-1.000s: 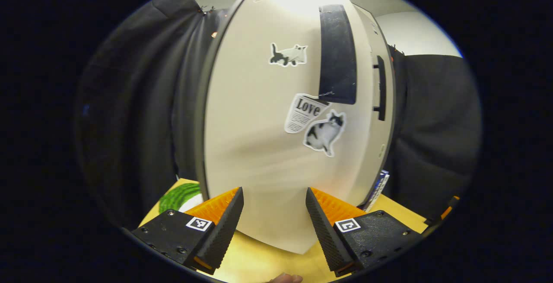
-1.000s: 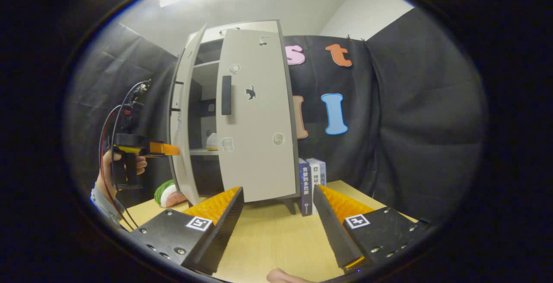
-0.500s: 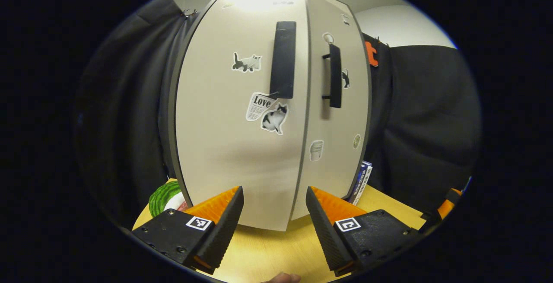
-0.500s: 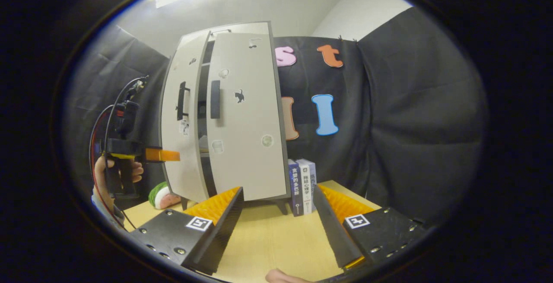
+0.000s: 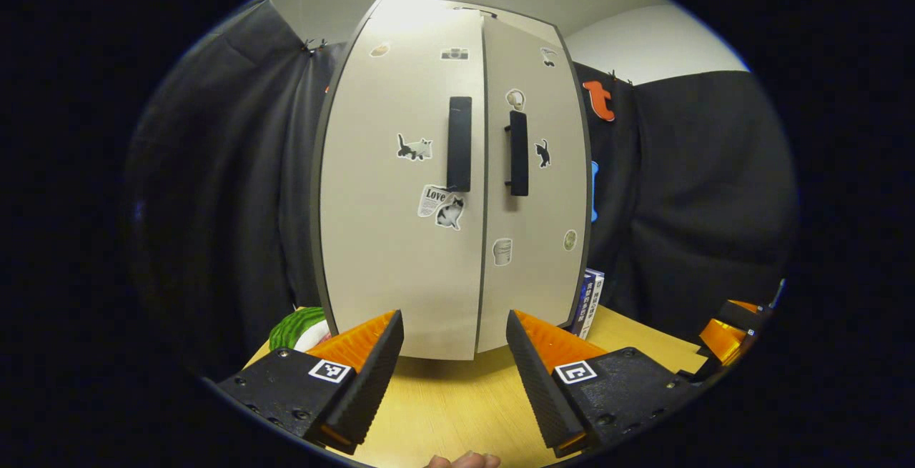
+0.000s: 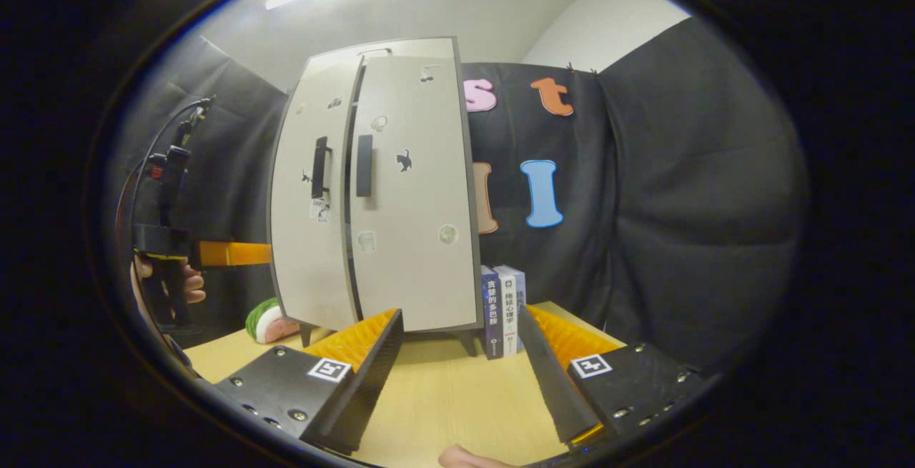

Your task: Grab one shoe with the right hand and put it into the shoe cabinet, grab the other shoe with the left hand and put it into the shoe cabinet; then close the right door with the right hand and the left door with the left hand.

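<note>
At the far left of the right gripper view, a hand [image 6: 168, 286] grips the black handle of the left gripper [image 6: 236, 254], whose orange fingers point at the cabinet's left side; from here I cannot tell whether they touch it. In its own view the left gripper [image 5: 454, 350] has its ribbed orange-and-black fingers spread wide, holding nothing, above the pale wooden table [image 5: 457, 400]. Low at the left lies a round green-and-white striped thing [image 5: 297, 326], beside the cabinet's foot. In the middle stands the tall off-white shoe cabinet [image 5: 454, 189] dotted with stickers. Its left door [image 5: 400, 189] and right door [image 5: 536, 189] both lie closed or very nearly so, with a thin dark seam between their black bar handles; the shoes are out of sight. Right of it a few upright books [image 6: 502, 311] stand just beside the cabinet. The right gripper [image 6: 461, 350] hangs wide open and empty, well apart from the doors.
</note>
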Tool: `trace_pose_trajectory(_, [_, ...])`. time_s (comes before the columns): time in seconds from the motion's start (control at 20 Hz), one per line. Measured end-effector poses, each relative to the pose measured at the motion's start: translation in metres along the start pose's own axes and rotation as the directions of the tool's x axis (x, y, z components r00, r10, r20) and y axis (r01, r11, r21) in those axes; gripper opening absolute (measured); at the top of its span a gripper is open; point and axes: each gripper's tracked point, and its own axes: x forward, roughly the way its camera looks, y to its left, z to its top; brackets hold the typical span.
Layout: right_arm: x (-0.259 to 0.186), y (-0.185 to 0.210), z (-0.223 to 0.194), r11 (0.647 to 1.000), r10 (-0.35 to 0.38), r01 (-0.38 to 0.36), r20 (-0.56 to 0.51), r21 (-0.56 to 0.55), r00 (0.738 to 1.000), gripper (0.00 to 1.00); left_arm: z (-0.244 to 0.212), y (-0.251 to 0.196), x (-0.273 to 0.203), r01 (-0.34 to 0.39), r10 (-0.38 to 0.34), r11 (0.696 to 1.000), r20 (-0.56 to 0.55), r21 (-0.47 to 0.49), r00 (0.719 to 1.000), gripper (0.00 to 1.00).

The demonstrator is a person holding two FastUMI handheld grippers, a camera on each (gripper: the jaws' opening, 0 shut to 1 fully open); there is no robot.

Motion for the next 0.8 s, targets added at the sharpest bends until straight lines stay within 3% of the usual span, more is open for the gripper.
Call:
trace_pose_trajectory(0.35, [-0.005, 0.015, 0.013, 0.999, 0.029, -0.028, 0.037, -0.015, 0.999, 0.93, -0.013, 0.009, -0.039, -0.033, 0.033, 0.999, -0.013, -0.019, 0.999, 0.88])
trace_pose_trajectory(0.4, [-0.005, 0.017, 0.016, 0.999, 0.029, -0.029, 0.043, -0.017, 0.999, 0.99, -0.014, 0.011, -0.045, -0.045, 0.045, 0.999, -0.013, -0.007, 0.999, 0.88])
trace_pose_trajectory(0.5, [-0.006, 0.021, 0.024, 0.999, 0.036, -0.035, 0.054, -0.019, 0.998, 0.96, -0.008, 0.015, -0.058, -0.061, 0.06, 0.998, 0.009, 0.009, 0.998, 0.88])
trace_pose_trajectory(0.55, [-0.006, 0.023, 0.027, 0.999, 0.038, -0.037, 0.06, -0.02, 0.997, 0.96, -0.004, 0.017, -0.063, -0.068, 0.067, 0.998, 0.023, 0.01, 0.997, 0.84])
trace_pose_trajectory(0.6, [-0.007, 0.025, 0.03, 0.999, 0.037, -0.036, 0.065, -0.022, 0.997, 0.96, 0.001, 0.021, -0.068, -0.081, 0.08, 0.997, 0.038, 0.015, 0.996, 0.88])
trace_pose_trajectory(0.8, [-0.012, 0.036, 0.045, 0.999, 0.046, -0.045, 0.087, -0.019, 0.995, 0.96, 0.016, 0.028, -0.092, -0.117, 0.113, 0.992, 0.085, 0.038, 0.99, 0.88])
